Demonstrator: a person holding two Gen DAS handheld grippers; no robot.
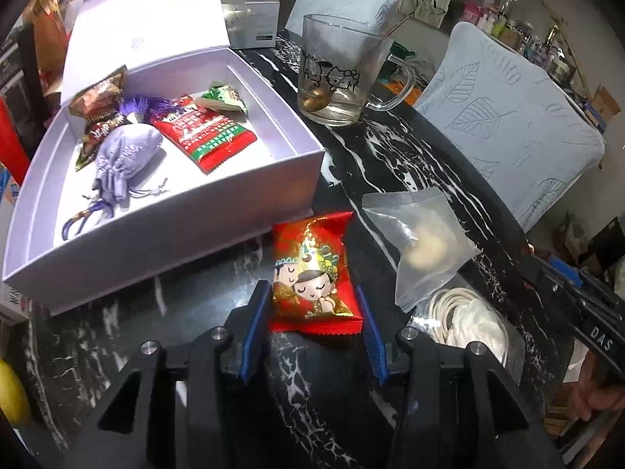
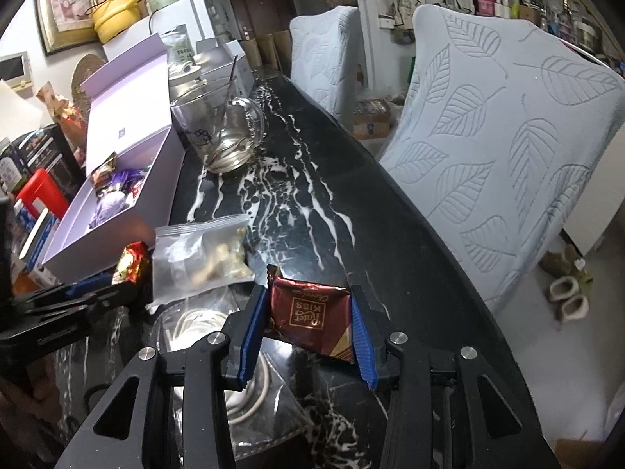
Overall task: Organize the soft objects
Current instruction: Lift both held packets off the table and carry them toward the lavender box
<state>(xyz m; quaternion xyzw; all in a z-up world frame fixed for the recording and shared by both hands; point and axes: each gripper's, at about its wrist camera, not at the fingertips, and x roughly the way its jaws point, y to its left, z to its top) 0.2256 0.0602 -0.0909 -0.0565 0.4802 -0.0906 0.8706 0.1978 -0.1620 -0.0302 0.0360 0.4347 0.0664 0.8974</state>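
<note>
Both claws sit closed around snack packets at tabletop (image 1: 390, 164) level — the left claw (image 1: 312, 312) pinching the red cartoon packet (image 1: 312, 269), the right claw (image 2: 310, 322) the brown chocolate packet (image 2: 312, 312). The lavender box (image 1: 175, 242) lies just ahead-left of the left claw. These slick, air-filled wrappers could squirt out mid-lift, and the right grip seems — hard to judge — to catch only edges.

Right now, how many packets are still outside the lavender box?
4 in view: red cartoon packet between the left tongs, brown chocolate packet between the right tongs, clear snack bag and cable bag beside them. Others may be hidden.
</note>
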